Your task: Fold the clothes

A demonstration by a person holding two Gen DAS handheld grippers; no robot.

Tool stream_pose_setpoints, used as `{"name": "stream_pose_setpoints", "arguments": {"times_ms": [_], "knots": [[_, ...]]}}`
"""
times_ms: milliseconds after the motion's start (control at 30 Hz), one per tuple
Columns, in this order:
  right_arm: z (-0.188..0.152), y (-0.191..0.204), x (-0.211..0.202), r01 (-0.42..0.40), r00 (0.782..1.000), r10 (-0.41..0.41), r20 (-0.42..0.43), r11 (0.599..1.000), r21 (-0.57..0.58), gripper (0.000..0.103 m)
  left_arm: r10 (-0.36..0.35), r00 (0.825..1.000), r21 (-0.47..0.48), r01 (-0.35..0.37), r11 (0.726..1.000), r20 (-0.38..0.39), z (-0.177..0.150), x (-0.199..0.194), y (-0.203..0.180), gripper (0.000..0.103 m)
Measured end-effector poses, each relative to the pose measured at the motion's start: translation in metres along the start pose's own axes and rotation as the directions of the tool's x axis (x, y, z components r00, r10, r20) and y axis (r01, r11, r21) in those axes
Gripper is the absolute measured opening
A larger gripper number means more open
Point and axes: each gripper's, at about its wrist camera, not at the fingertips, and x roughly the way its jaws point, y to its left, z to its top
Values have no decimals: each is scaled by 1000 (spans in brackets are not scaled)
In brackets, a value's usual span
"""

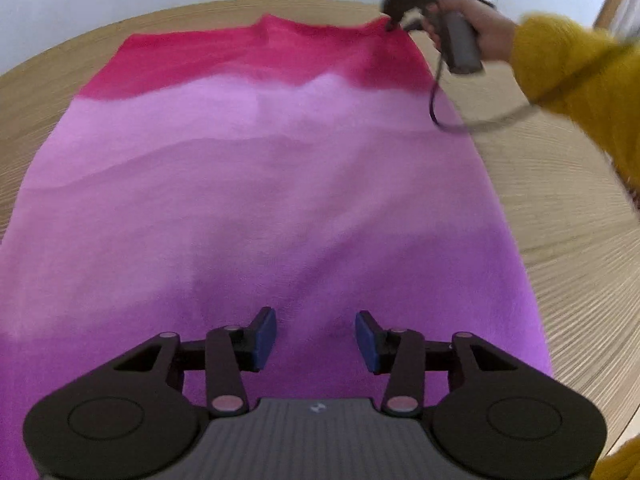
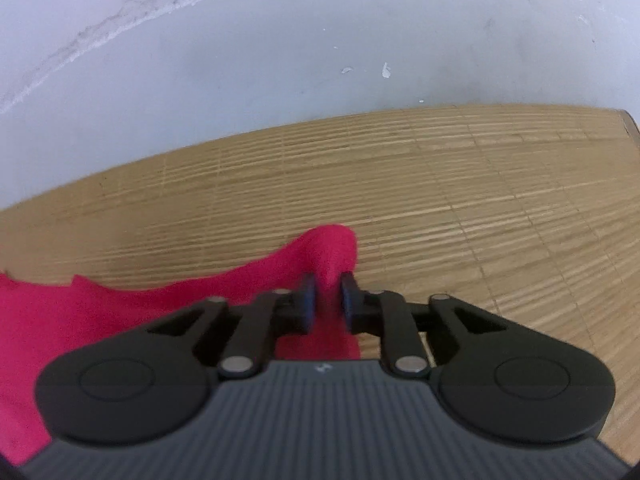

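A garment [image 1: 260, 180] lies spread flat on the wooden table [image 1: 560, 208]. It shades from red at the far end through pink to purple near me. My left gripper [image 1: 316, 336] hovers just over the purple near end, open, its blue pads apart with nothing pinched between them. At the far right corner my right gripper [image 1: 394, 26] pinches the red edge, which rises into a small peak. In the right wrist view a fold of the red garment [image 2: 120, 320] stands between the pads of the right gripper [image 2: 328, 300], which is shut on it.
A hand [image 1: 480, 32] in a yellow sleeve [image 1: 580, 76] holds the right gripper, and a dark cable [image 1: 436, 116] loops from it over the garment's right edge. Bare table [image 2: 440, 200] stretches past the red corner to a pale wall [image 2: 280, 80].
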Motion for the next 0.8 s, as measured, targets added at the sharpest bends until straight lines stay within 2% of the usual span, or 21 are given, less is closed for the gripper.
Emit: {"name": "stream_pose_setpoints", "arguments": {"times_ms": [100,200,267,333,433,500,567,633,733,800], "knots": [[-21,9,-46,4,996,1,87,998,-62,25,48,998,-36,-47,998,36,-1,-15,21,46],[-64,13,-100,-57,992,78,101,980,-192,36,148,987,-67,-144,987,59,-4,-32,53,46],[-105,10,-133,-117,987,138,78,965,-234,43,220,973,-82,-214,973,70,-12,-46,78,46],[-147,-3,-167,-184,981,193,18,956,-229,43,283,957,-99,-276,956,67,-32,-64,105,47],[-209,-33,-216,-248,966,238,-98,962,-110,43,339,940,-130,-332,934,36,-59,-85,150,49],[-249,-51,-247,-259,952,255,-170,966,-7,44,318,948,-125,-314,941,12,-81,-97,169,51],[-283,-63,-275,-238,942,242,-233,970,46,45,297,955,-101,-296,950,-6,-102,-106,186,56],[-311,-64,-303,-182,951,196,-238,980,77,45,270,963,-52,-270,961,-9,-117,-108,194,57],[-345,-59,-337,-96,974,123,-190,985,147,63,243,970,3,-243,970,7,-131,-105,203,59],[-364,-56,-354,-69,982,98,-162,982,173,64,223,975,11,-223,975,16,-142,-106,208,60]]}}
